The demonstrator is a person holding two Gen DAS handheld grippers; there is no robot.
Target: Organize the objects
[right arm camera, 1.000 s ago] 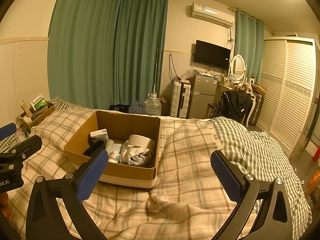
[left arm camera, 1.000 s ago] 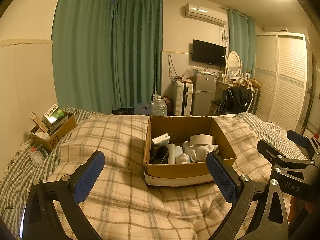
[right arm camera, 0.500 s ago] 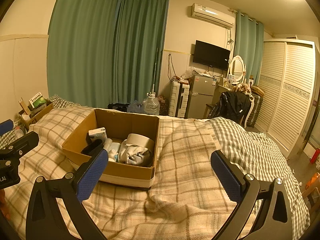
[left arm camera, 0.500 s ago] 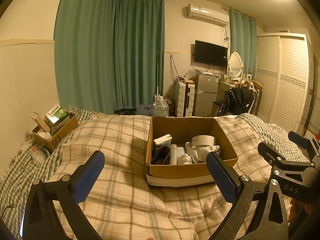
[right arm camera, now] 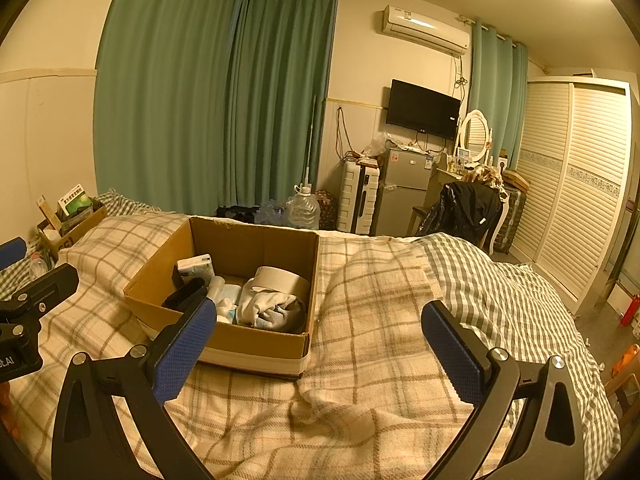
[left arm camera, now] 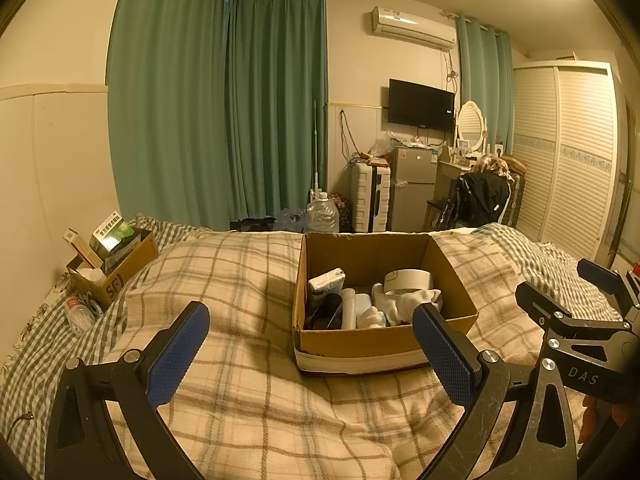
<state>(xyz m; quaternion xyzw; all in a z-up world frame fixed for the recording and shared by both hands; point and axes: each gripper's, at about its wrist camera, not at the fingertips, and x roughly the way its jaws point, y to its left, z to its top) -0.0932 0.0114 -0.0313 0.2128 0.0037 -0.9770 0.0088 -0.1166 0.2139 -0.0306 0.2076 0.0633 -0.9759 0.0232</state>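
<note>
An open cardboard box stands on the plaid blanket of the bed; it also shows in the right wrist view. Inside lie a roll of wide tape, white cloth, a small packet, a white tube and a dark flat item. My left gripper is open and empty, held above the blanket just in front of the box. My right gripper is open and empty, to the right of the box front; it shows at the right of the left wrist view.
A smaller cardboard box with packets stands at the bed's far left by the wall, a plastic bottle beside it. Beyond the bed are a water jug, a suitcase, a small fridge, a chair with a black jacket and a wardrobe.
Both grippers have drifted slightly back and up; the box sits a little lower and farther in both views. Nothing was taken or let go.
</note>
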